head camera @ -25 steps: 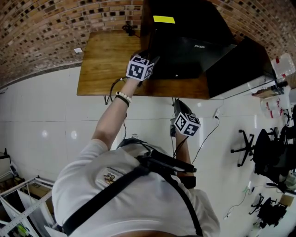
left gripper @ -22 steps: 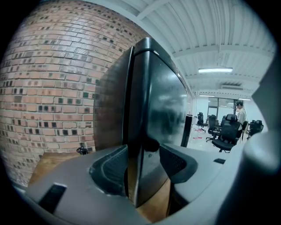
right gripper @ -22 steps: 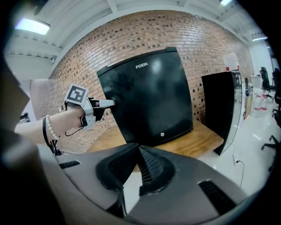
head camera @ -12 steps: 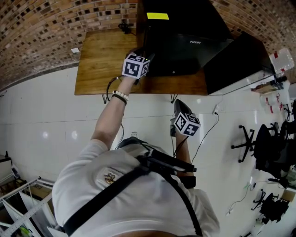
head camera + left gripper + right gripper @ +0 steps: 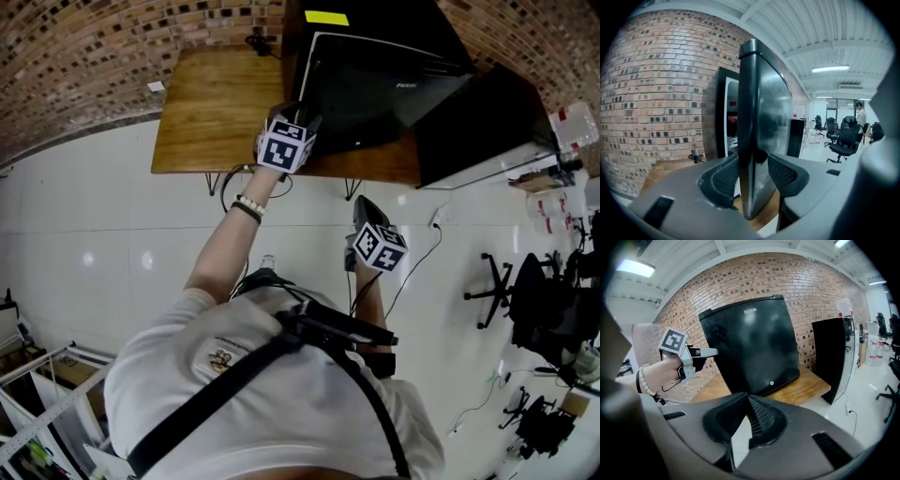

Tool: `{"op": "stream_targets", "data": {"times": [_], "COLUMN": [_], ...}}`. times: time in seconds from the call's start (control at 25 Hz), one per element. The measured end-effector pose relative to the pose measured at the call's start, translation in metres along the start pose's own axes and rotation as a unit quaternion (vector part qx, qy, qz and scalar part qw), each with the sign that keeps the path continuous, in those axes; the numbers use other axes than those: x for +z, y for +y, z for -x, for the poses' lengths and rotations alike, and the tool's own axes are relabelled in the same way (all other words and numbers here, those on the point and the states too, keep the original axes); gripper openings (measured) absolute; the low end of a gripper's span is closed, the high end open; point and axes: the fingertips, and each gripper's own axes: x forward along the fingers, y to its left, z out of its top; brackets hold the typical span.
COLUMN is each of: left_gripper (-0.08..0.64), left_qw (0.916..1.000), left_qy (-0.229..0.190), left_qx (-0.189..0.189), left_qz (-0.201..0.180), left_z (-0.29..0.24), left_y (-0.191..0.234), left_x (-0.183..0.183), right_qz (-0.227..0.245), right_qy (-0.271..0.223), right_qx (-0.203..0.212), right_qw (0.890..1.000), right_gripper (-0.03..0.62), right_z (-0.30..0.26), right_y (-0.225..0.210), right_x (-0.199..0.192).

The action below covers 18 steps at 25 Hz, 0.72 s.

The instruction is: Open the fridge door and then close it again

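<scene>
A black mini fridge [image 5: 375, 28] stands on the right part of a wooden table [image 5: 206, 103] against the far brick wall [image 5: 84, 56], with a yellow sticker [image 5: 326, 17] on its top. The fridge door [image 5: 375, 94] faces the person and stands slightly ajar. A pale line shows round its edges in the head view, and in the left gripper view a lit strip of the interior shows in the gap to the left of the door. The left gripper [image 5: 302, 117] reaches out to the door's left, free edge. Its jaws have just been closing, with that edge upright between them, and both pads now lie against the door, one on each face. A bead bracelet [image 5: 248, 204] sits on the wrist behind it. The right gripper [image 5: 364, 204] hangs nearer the person, below the table's near edge and well apart from the fridge, pointing toward it. Its jaws are closed together with nothing between them. A taller black cabinet [image 5: 478, 127] stands just right of the table, and office chairs [image 5: 544, 314] are farther right on the white tiled floor [image 5: 94, 216].
</scene>
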Motion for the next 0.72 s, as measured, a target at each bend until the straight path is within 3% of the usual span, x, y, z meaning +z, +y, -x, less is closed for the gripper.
{"op": "stream_targets", "data": {"times": [0.4,0.72], "left_gripper": [0.158,0.127], "left_qw": [0.9999,0.9986], "left_qy": [-0.005,0.004], "left_qx": [-0.009,-0.052], "left_qz": [0.013,0.013], "left_z": [0.063,0.098], "left_y": [-0.096,-0.207], "left_x": [-0.027,-0.044], "right_qz": [-0.003,-0.006], "right_qy": [-0.008,-0.023], "right_qx": [0.004,-0.002], "right_qw": [1.000,1.000], "right_gripper": [0.015,0.015], "right_z": [0.076,0.145], "right_y": [-0.023,-0.055], "right_x": [-0.027,-0.044]}}
